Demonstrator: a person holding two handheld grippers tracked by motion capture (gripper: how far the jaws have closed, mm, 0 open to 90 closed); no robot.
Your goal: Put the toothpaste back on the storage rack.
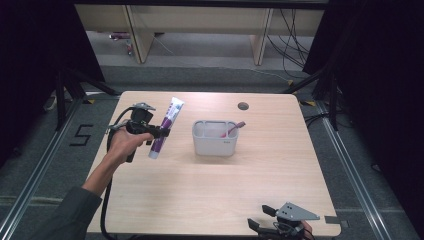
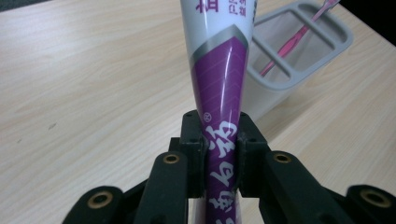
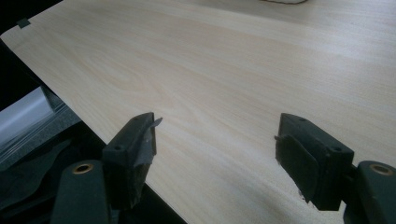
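A purple and white toothpaste tube (image 1: 165,128) hangs tilted above the left part of the wooden table, and my left gripper (image 1: 161,132) is shut on its purple middle. In the left gripper view the tube (image 2: 219,93) rises between the two black pads. To its right stands a grey compartmented holder (image 1: 215,138), with a pink toothbrush (image 1: 234,128) leaning in its right compartment; the holder (image 2: 299,51) and toothbrush (image 2: 289,44) lie just beyond the tube. My right gripper (image 1: 261,218) rests at the table's front right edge, its jaws (image 3: 215,149) wide apart with nothing between them.
The light wooden table (image 1: 215,185) has a round cable hole (image 1: 243,106) near its far edge. Dark floor, metal rails and black stands surround the table. A sleeved forearm (image 1: 70,210) comes in from the lower left.
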